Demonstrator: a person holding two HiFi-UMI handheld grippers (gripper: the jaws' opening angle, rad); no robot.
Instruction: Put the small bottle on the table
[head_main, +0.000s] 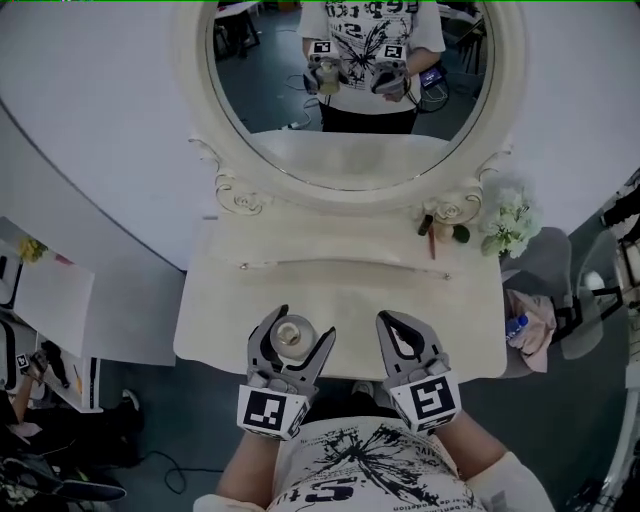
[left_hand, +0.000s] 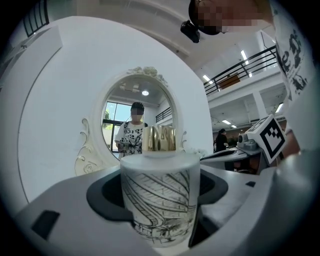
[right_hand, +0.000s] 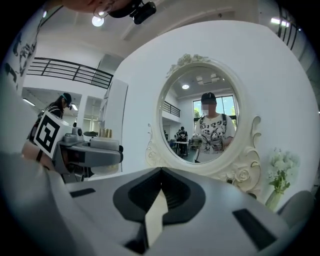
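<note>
A cream dressing table (head_main: 340, 290) with an ornate oval mirror (head_main: 350, 100) stands against a white wall. Over its front edge, the left gripper (head_main: 300, 328) clamps a small white bottle with line-drawn leaves and a gold cap (left_hand: 159, 197), held upright. Just beside it, the right gripper (head_main: 388, 322) is closed and empty.

Ornate oval mirror (head_main: 345, 90) against curved white wall (head_main: 90, 130), dark floor (head_main: 160, 440).
</note>
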